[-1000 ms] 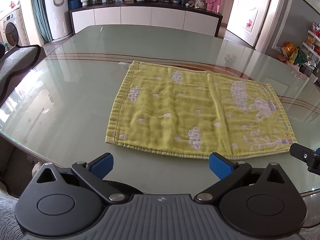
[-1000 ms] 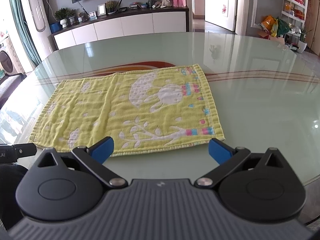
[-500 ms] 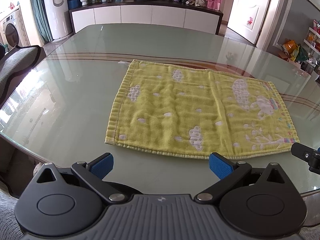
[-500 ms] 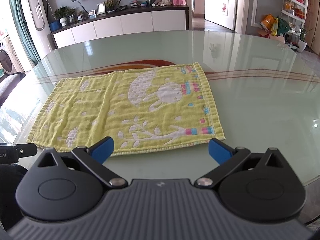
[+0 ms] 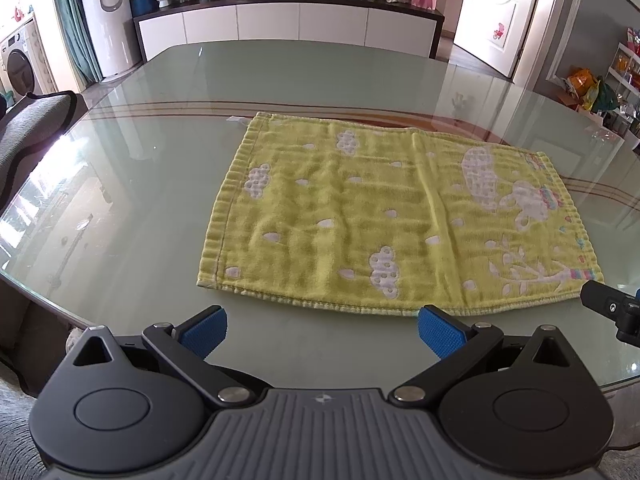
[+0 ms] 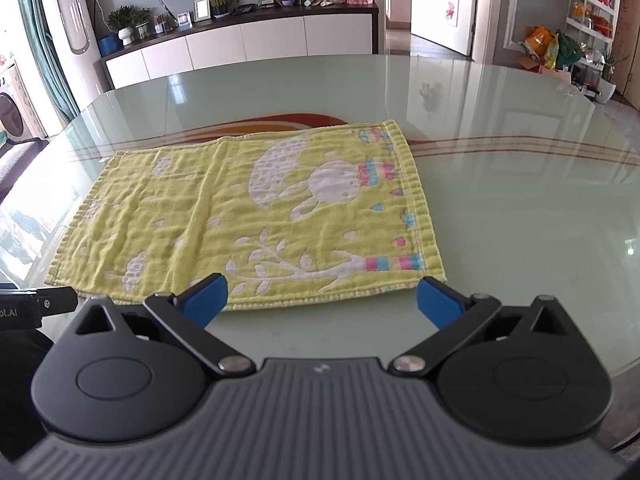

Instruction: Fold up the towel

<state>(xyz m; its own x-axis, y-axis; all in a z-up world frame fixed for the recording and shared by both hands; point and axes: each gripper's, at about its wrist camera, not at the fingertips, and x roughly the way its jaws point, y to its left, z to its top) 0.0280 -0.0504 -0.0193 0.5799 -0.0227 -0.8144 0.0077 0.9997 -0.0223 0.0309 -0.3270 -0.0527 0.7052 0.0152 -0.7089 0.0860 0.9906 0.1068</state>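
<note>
Left tool (image 5: 322,330), blue ribbed pads spread wide, level and low above the glossy pale-green glass surface (image 5: 120,200), holding nothing. Just ahead of it lies the yellow rectangular terry towel with white clouds and a tree motif (image 5: 380,220), flat, unfolded, faintly creased. Right tool (image 6: 320,300), equally spread and empty, hovers at the towel's near hem, its pads over the near right corner.
</note>
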